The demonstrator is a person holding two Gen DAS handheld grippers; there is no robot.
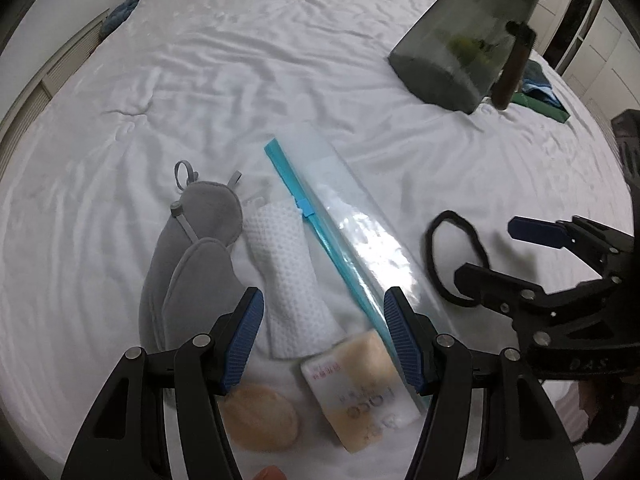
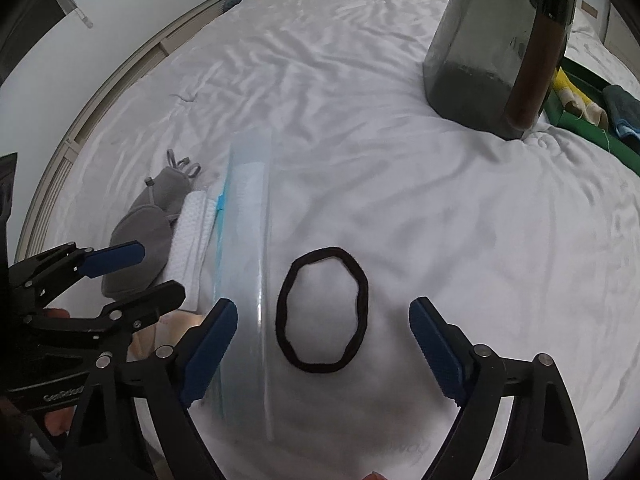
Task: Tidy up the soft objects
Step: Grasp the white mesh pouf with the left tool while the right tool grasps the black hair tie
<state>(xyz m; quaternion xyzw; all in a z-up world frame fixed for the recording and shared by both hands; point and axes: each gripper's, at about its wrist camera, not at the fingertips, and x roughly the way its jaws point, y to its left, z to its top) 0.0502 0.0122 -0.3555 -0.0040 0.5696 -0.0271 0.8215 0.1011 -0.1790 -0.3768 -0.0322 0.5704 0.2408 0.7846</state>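
A: Status? Bed (image 1: 280, 60), white sheet, soft stuff laid out near edge.

B: Nothing packed as far as I can tell. Zip bag (image 1: 352, 232) lies flat mid-scene, blue zip strip on its left edge, slider partway along. Looks empty, can't be sure through the plastic.

A: Items?

B: Grey eye mask (image 1: 192, 256) far left, white mesh cloth (image 1: 288, 276) just right of it, touching the bag's zip edge. Near side: beige puff (image 1: 260, 416) and a sachet (image 1: 356, 388), the sachet touching the bag's near end. Black hair band (image 2: 322, 312) right of the bag, apart from it.

A: Tongs?

B: Left gripper (image 1: 324, 340) wide, holding nothing, hanging over the mesh cloth and sachet. Right gripper (image 2: 324, 352) also wide, nothing in it, the band centred between its fingers, left finger over the bag's edge.

A: Other stuff?

B: Dark jug (image 1: 464, 40) far right, green tray (image 2: 580, 120) behind it. Not part of this, probably.

A: So progress?

B: Start, I'd say. All five soft things loose on the sheet. Band looks the likely first pick. Bag may need opening too; can't tell if it's sealed.
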